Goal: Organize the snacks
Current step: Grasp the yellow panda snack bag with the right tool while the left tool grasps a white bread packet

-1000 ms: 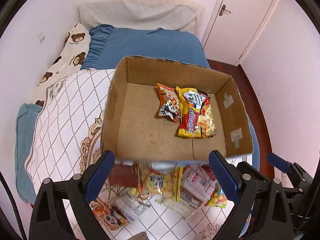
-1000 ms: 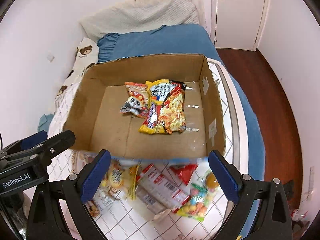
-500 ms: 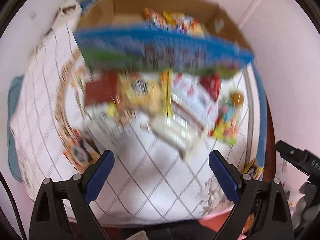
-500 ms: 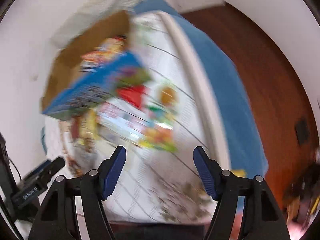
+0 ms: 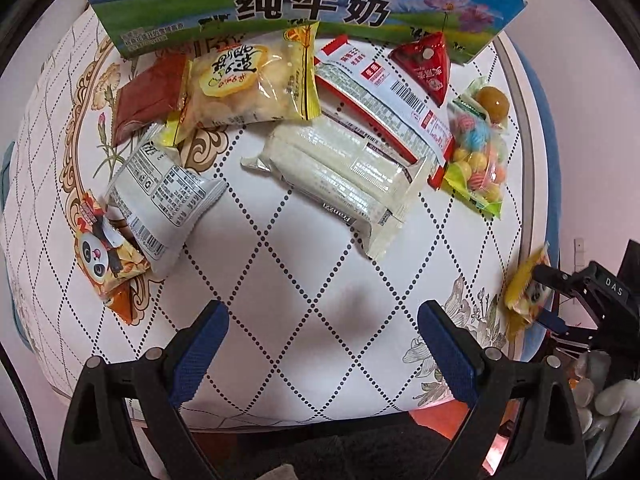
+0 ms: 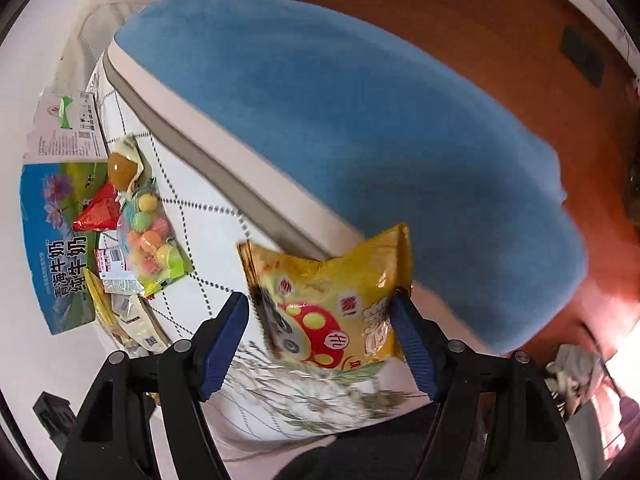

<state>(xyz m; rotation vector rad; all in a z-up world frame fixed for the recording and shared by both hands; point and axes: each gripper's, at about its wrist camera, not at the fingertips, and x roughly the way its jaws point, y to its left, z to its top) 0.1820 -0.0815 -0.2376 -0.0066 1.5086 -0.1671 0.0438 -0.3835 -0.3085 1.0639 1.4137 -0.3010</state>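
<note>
Several snack packets lie on the quilted bed in front of the milk carton box (image 5: 304, 4): a yellow biscuit bag (image 5: 248, 80), a white wafer pack (image 5: 340, 176), a candy bag (image 5: 480, 148), a red triangle pack (image 5: 428, 68), a white packet (image 5: 168, 196) and a panda packet (image 5: 104, 256). My left gripper (image 5: 320, 344) is open and empty above the bare quilt. My right gripper (image 6: 322, 344) is wide around a yellow mushroom snack bag (image 6: 328, 296) at the bed's edge; the bag touches its right pad. The bag also shows in the left wrist view (image 5: 524, 292).
The bed's edge (image 6: 224, 176) with a blue sheet (image 6: 360, 120) drops to a wooden floor (image 6: 480, 20) on the right. The box's side (image 6: 52, 240) stands at the far left of the right wrist view.
Both grippers pulled back from over the box and tilted down to the snacks. The right gripper swung right to the bed's edge and now has the yellow mushroom bag between its fingers.
</note>
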